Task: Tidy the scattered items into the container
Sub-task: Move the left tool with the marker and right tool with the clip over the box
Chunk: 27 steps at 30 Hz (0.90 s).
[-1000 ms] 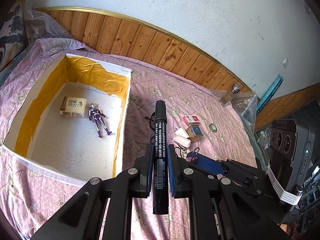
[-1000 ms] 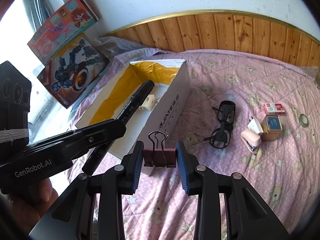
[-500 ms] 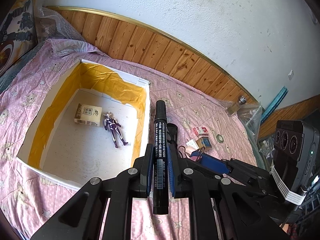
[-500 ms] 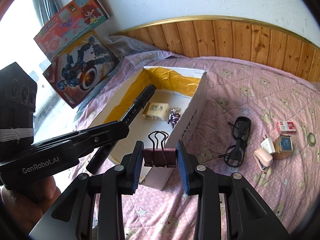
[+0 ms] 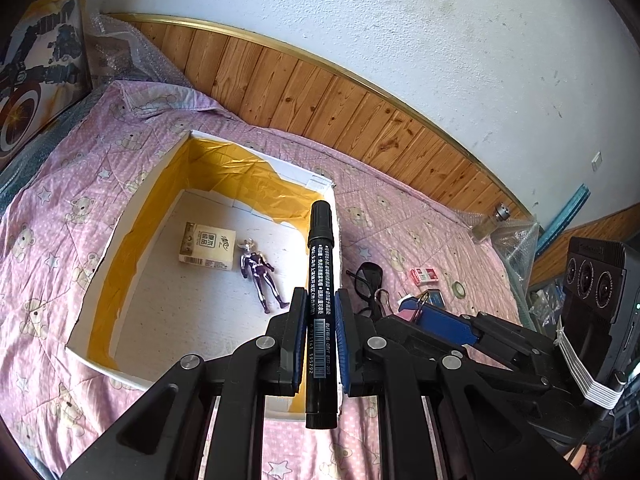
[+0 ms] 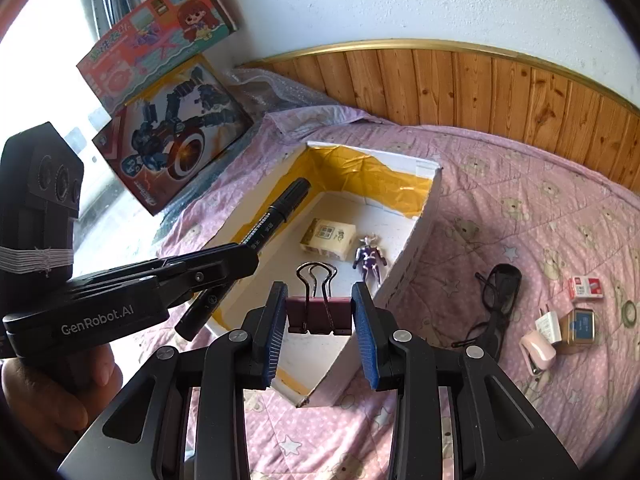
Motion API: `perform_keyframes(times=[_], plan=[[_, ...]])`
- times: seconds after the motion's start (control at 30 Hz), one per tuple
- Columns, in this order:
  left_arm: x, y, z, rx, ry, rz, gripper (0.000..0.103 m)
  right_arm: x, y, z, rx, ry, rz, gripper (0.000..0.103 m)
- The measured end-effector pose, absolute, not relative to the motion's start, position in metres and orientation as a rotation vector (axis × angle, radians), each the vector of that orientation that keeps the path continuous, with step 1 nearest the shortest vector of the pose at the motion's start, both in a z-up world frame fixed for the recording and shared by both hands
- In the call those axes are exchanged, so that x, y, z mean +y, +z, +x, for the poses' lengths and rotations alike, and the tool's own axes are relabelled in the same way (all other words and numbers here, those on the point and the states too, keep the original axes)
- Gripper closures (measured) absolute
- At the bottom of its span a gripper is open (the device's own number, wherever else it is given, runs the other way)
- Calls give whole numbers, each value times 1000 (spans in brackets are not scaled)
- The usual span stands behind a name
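My left gripper (image 5: 320,300) is shut on a black marker (image 5: 320,248) that stands upright over the near right edge of the open white box (image 5: 240,172) with yellow lining. A tissue pack (image 5: 206,246) and a purple figure (image 5: 260,274) lie on the box floor. In the right wrist view, my right gripper (image 6: 320,308) is shut on a maroon binder clip (image 6: 319,314), above the box's near corner (image 6: 408,256). The left gripper (image 6: 240,260) with its marker (image 6: 276,212) hangs to the left of it, over the box.
On the pink bedspread right of the box lie sunglasses (image 6: 500,292), a red-white packet (image 6: 587,288), a white charger (image 6: 550,324), a tin (image 6: 580,328) and a pink stapler (image 6: 536,350). Toy boxes (image 6: 176,136) lean at the left. A hand (image 6: 52,384) holds the left gripper.
Both grippers have moved left, from the scattered items to over the box, each still holding its item. The box interior now fills more of both views.
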<state>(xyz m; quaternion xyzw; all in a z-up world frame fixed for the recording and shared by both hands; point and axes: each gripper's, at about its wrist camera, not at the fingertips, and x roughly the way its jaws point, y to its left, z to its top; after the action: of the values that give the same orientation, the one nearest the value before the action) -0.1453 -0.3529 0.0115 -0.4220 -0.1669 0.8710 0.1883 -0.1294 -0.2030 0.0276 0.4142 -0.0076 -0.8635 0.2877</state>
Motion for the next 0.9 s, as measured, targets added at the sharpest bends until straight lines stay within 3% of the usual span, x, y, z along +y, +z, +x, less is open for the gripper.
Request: perform_keyframes(times=[0.9], plan=[[-389,-32,-195,-485,2409,-1468,89,-260,-3,-183,122,-2142,1226,68]])
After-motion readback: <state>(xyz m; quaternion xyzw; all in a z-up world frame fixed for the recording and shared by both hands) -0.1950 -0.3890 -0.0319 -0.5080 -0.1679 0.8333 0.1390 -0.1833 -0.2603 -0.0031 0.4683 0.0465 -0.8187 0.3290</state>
